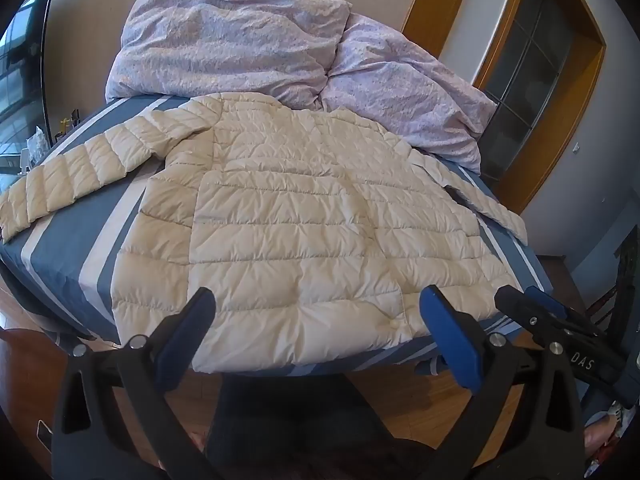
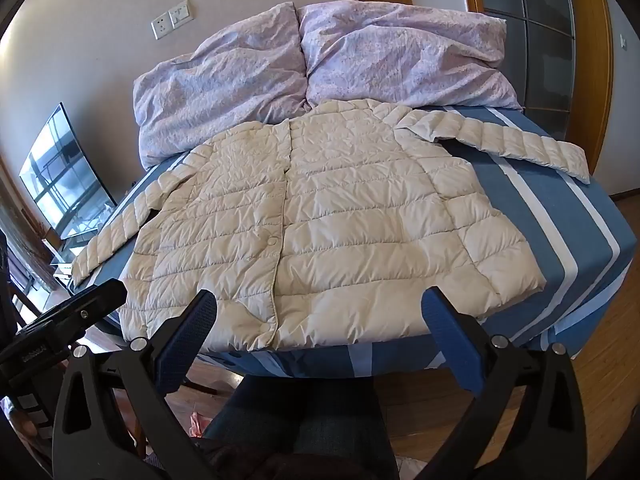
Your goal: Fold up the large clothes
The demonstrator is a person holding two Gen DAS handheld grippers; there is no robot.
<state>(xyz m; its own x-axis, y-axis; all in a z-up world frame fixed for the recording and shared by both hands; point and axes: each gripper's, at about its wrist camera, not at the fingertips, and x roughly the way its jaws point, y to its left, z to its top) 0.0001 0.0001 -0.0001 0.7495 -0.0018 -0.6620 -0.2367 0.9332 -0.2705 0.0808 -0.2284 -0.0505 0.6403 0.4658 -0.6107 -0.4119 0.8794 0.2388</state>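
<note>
A cream puffer jacket [image 2: 312,216] lies flat, sleeves spread, mid-frame on a blue striped bed [image 2: 560,240], ready for folding. Left gripper [image 1: 316,336] and right gripper [image 2: 316,336] hover at its hem, jaws wide, holding nothing.

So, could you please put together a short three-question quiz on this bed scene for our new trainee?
1. True or false: the cream puffer jacket lies spread flat with both sleeves out on the striped bed sheet.
2. What lies beyond the jacket's collar? A) purple pillows B) a folded towel C) a laundry basket
3. Fill in: both the left tongs and the right tongs are ____ and holding nothing.

Key: 1 true; 2 A; 3 open.
</note>
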